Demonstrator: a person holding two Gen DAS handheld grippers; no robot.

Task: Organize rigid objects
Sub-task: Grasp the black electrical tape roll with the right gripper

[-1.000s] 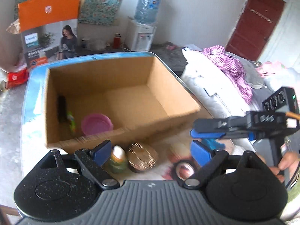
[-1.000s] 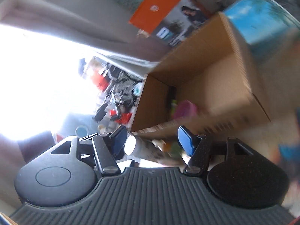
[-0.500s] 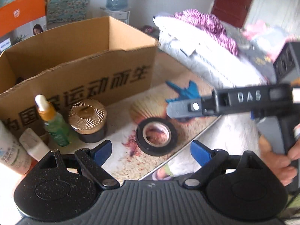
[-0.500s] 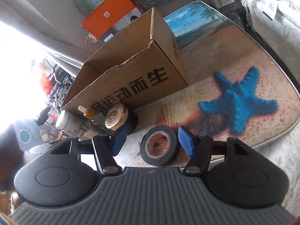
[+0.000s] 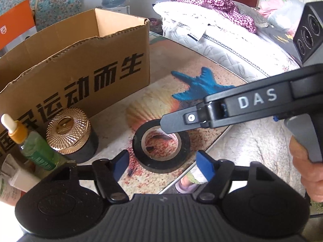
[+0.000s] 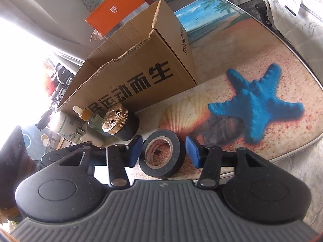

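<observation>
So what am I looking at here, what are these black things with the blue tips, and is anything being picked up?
These are two hand-held grabbers, each with two blue-tipped fingers, and a person squeezes a trigger to work them. Each picture comes from a camera on one grabber, looking out along its fingers. In the left one, the left gripper sits low and the right one crosses in from the side, with the person's hand on its handle. On the beach-print table lie a black tape roll, a gold-lidded jar, a green dropper bottle and an open cardboard box. The right gripper is closing with the tape roll between its fingers, but nothing is lifted yet. The left one is closing too, with nothing gripped.
</observation>
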